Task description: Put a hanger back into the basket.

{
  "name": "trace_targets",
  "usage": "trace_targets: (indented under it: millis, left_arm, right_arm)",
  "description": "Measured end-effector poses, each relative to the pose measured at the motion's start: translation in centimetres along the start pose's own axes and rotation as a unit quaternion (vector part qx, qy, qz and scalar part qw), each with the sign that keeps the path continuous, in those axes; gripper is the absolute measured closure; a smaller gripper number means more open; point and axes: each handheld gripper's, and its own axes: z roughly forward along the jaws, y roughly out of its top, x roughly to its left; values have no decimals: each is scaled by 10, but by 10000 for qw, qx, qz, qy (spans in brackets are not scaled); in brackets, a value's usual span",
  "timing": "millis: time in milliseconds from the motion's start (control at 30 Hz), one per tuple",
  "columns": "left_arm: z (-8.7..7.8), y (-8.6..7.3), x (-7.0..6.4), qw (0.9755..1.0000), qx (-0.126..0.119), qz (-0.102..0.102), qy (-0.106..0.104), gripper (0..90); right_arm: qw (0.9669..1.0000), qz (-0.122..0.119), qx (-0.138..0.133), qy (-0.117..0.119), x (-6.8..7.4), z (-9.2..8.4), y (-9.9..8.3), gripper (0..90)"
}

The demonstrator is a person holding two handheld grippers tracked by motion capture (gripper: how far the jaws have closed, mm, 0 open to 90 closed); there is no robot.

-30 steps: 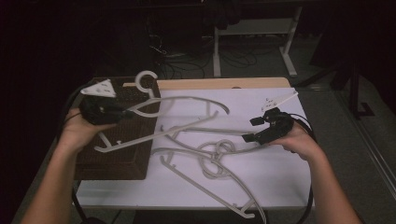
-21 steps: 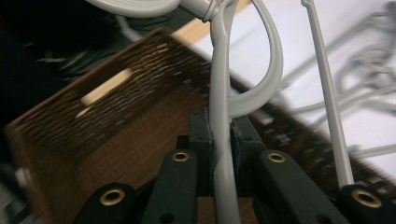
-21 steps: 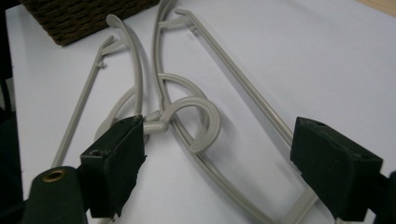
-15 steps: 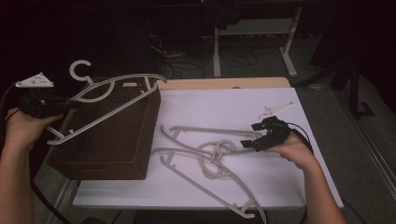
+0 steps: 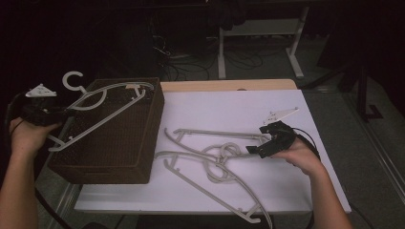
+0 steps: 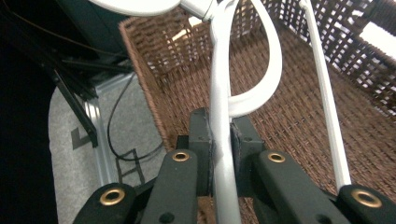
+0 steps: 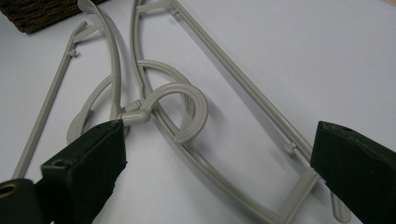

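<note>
where woven, a smooth hanger (image 6: 219, 93)

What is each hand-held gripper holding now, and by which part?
The left hand-held gripper holds a white hanger by its thin frame bar, above the brown wicker basket. The right hand-held gripper holds nothing; its jaws, just opened, stand wide above the hangers on the table.

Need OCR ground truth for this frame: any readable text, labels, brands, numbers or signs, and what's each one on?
None: no readable word, number, brand or sign in any view.
Held hanger, two hangers on the table: plain plastic, no marking visible.
Wicker basket: no label visible.
White tabletop: blank.
Left gripper, right gripper: black jaws, brass rivets, no lettering.
Dark background in the high view: too dim to read anything.
</note>
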Motion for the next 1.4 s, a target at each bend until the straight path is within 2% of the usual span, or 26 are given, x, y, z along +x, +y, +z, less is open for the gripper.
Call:
trace_targets:
  millis: [67, 100, 167, 233, 367, 500, 600, 700, 800, 967, 1000, 1033, 1133, 1200, 1300, 1367, 1400]
  left_arm:
    - [10, 1, -5, 10000, 54, 29, -1, 821]
    - [10, 1, -5, 10000, 54, 29, -1, 822]
    - [23, 1, -9, 9998, 182, -13, 16, 821]
    - [28, 0, -10, 9997, 219, -72, 17, 820]
    - [34, -3, -12, 9995, 305, -66, -44, 812]
    - [37, -6, -11, 9991, 72, -327, -275, 673]
    - [35, -5, -11, 9985, -33, -412, -354, 619]
    - [32, -4, -10, 9968, -189, -536, -557, 568]
    - [30, -2, -11, 9930, -385, -724, -855, 524]
    - [28, 3, -16, 9864, -639, -825, -1267, 464]
    - [28, 3, -16, 9864, -639, -825, -1267, 449]
    - [28, 6, -21, 9833, -729, -842, -1440, 431]
    - [27, 13, -32, 9793, -849, -779, -1664, 375]
    - [25, 18, -41, 9756, -950, -736, -1836, 353]
    - [24, 27, -59, 9716, -1053, -652, -2018, 326]
    - [23, 32, -72, 9675, -1131, -577, -2186, 313]
    - [23, 32, -72, 9675, -1131, -577, -2186, 306]
  right_arm:
    - [10000, -12, 16, 10, 1, 1, 0, 30]
    - [10000, -37, 20, 15, 1, 1, 0, 30]
    - [10000, -45, 32, 21, 2, 2, 1, 30]
    - [10000, -62, 44, 27, 2, 3, 1, 30]
    - [9999, -95, 67, 28, 3, 4, 1, 30]
    - [9999, -92, 67, 37, 3, 4, 1, 30]
    - [9999, -84, 64, 37, 4, 4, 2, 30]
    - [9999, -79, 58, 41, 4, 4, 2, 31]
    - [9999, -83, 54, 57, 5, 4, 3, 32]
    - [9999, -93, 67, 56, 5, 4, 3, 33]
    - [9999, -97, 78, 54, 5, 4, 3, 33]
    - [9999, -98, 76, 46, 5, 4, 3, 33]
    - [9999, -114, 58, 50, 6, 3, 4, 33]
    - [9999, -112, 47, 51, 7, 3, 4, 33]
    - [9999, -120, 63, 58, 9, 2, 4, 33]
    - [9998, -152, 92, 50, 10, 2, 3, 33]
    - [9998, -152, 92, 50, 10, 2, 3, 33]
